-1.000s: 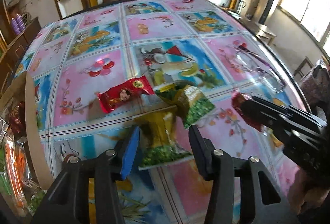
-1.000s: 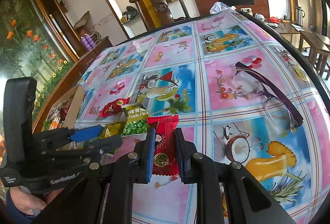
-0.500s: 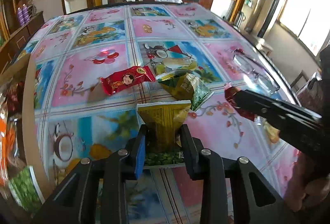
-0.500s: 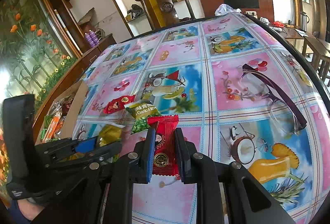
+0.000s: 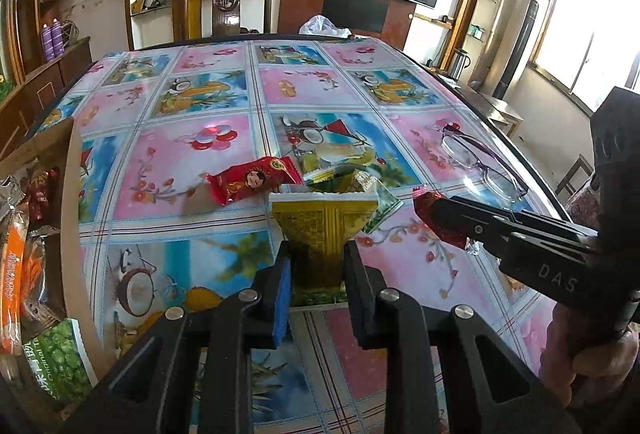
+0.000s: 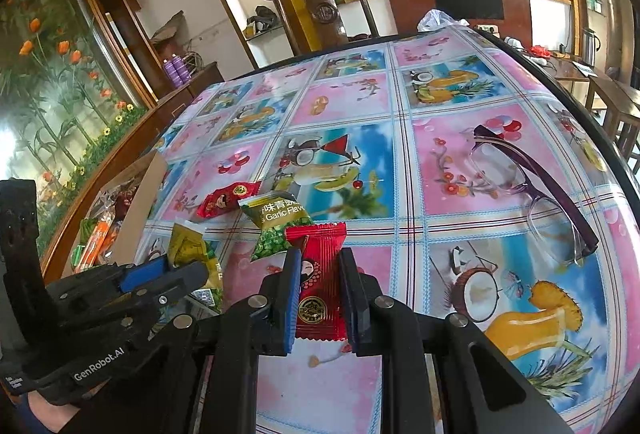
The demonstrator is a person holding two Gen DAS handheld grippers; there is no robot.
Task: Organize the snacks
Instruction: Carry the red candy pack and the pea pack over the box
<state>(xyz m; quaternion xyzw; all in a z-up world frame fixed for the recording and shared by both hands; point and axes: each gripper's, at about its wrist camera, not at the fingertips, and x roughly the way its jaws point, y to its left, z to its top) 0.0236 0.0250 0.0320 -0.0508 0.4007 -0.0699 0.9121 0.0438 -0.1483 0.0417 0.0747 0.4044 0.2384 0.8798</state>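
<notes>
**Both jaws clamped on snacks**

I hold a yellow packet [image 5: 324,234] in my left gripper [image 5: 316,274], long axis pointing away, above the counter [image 5: 192,162]. My right gripper [image 6: 320,274] pinches a red candy [image 6: 320,274], lengthwise forward. Green packet [image 6: 276,230] lies between.

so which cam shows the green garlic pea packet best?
Right wrist: the green pea packet lies face-up with its Garlic Flavor print readable, just beyond the right gripper. In the left wrist view it is mostly hidden behind the yellow packet held by the left gripper.
</notes>
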